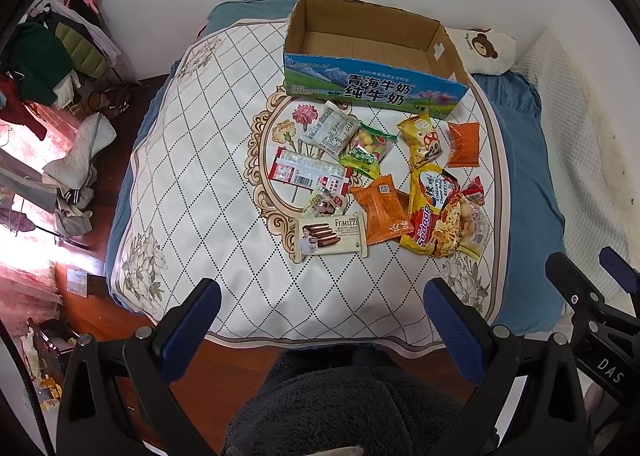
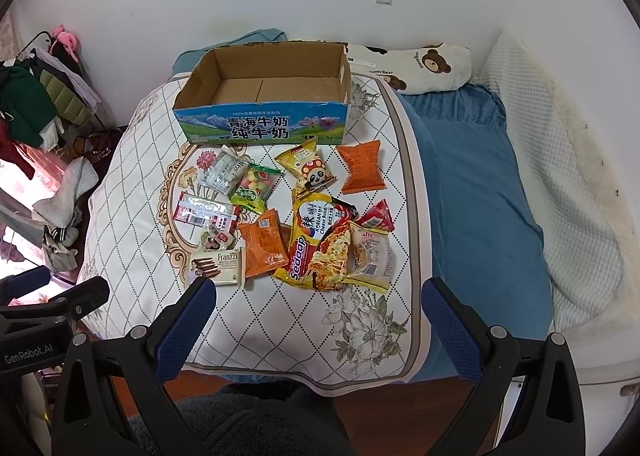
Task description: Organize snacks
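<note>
Both hand-held grippers, left [image 1: 320,330] and right [image 2: 320,330], hover wide open and empty; the Franzzi packet [image 1: 333,235] lies crosswise straight ahead of the left one, nearest.

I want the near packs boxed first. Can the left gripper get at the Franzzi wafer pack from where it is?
Probably yes. The left gripper hangs with its jaws wide open, holding nothing, and the Franzzi wafer pack lies flat at the pile's near edge with only bare cloth between them. A small pack just behind touches its far edge.
</note>
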The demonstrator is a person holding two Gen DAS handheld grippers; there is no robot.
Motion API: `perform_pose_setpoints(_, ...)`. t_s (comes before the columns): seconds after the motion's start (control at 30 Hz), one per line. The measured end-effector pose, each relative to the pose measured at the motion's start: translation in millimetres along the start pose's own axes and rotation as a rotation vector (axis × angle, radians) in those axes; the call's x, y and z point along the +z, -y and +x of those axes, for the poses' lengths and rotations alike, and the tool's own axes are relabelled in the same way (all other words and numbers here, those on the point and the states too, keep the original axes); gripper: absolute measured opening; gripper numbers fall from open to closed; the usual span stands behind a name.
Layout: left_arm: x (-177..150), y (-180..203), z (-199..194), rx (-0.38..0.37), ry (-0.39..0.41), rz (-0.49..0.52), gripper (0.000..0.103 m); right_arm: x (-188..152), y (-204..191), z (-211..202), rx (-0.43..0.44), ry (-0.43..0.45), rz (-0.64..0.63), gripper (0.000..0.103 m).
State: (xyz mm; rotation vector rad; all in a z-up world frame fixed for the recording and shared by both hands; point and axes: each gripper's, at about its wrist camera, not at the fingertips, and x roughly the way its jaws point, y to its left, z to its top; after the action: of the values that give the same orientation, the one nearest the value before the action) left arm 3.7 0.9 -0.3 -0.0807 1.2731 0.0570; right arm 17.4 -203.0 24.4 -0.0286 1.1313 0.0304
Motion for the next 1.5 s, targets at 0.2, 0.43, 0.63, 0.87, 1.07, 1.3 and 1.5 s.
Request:
perform_pose_setpoints(0.2,1,-3,2,-0.01,-0.004,-0.001,0.103,-1,-2,0,0.005,-0.006,0.006,0.103)
perform_pose_setpoints(0.43,0,-4,1,-0.01,0.0,-0.002,0.103,-1,-4,-2,0.003,-0.001,0.006,0.103)
perform_pose_setpoints(0.63,-2,-3,-2,-0.011,0.002,-0.002,0.103,-2,-3,-5,0.001,0.003,0.011,0.103)
perform_pose_setpoints(0.87,-2,-2,-4,-0.013,0.004,-0.002,0.103,-2,0,-7,0.003,0.006,0.015,0.103)
perform_pose_setpoints(1.07,-2,-1,-6,-0.013,0.005,-0.001,0.103,-1,2,-8,0.006,0.008,0.021,0.103)
perform_pose_setpoints(1.3,-2,0,-7,-0.014,0.006,-0.001,0.103,0,2,-9,0.007,0.01,0.02,0.103)
perform_pose_setpoints(1.5,0,3,-8,-0.011,0.012,0.0,0.103,2,3,-10,0.01,0.011,0.022,0.103)
